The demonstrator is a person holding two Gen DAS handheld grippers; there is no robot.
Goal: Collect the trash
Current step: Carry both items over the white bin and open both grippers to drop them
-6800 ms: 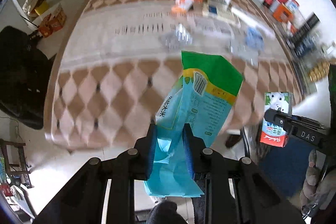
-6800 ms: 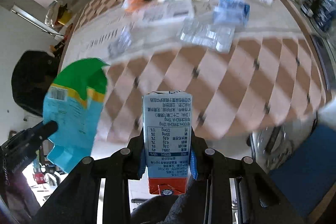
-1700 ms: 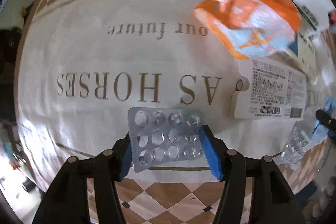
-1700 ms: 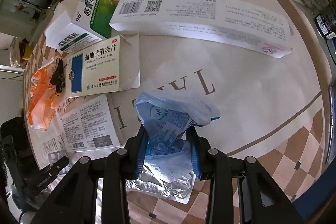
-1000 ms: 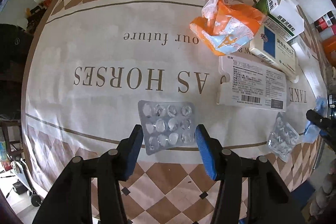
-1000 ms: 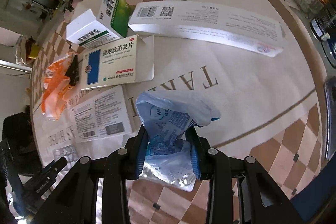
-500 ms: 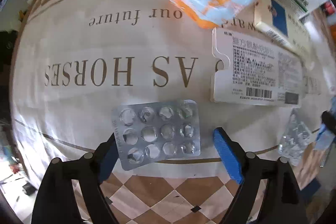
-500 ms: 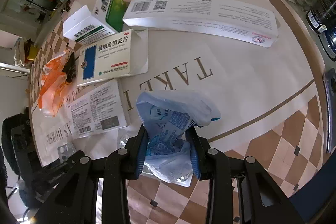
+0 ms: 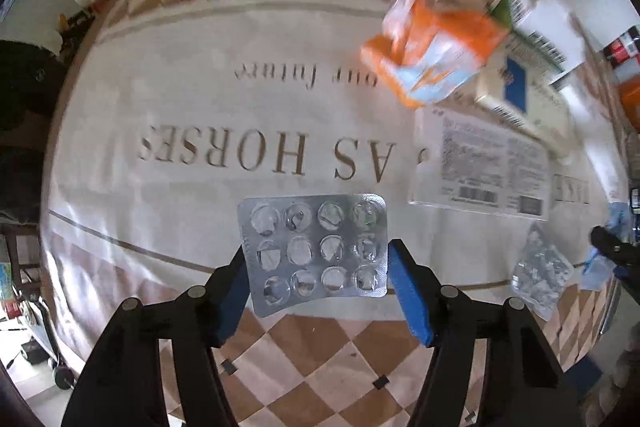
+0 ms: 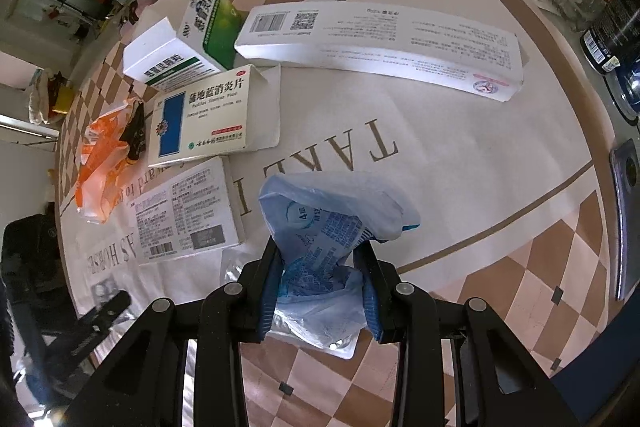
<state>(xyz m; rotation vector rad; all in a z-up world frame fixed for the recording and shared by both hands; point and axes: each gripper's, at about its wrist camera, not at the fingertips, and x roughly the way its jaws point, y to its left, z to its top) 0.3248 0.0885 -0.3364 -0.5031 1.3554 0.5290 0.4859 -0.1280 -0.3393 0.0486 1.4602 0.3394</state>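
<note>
Silver foil blister pack, its pill pockets punched out, lies flat on the cream cloth of the table towards the near edge, and the left gripper stands straight over it with its blue pads either side; the jaws have just been closing and the pads sit at the pack's short edges, though I cannot tell whether they press yet. Further right, towards the far edge, rest a crumpled orange and white plastic bag, a flat white printed medicine carton, a white and blue pill box, a green and white box and a long white printed carton. A second crumpled blister sheet lies near the right corner. The right gripper is clamped tight on a crumpled pale blue plastic wrapper, raised off the cloth. Judging by this, collection is at an early stage: one piece in hand, one about to be taken, most left.
</note>
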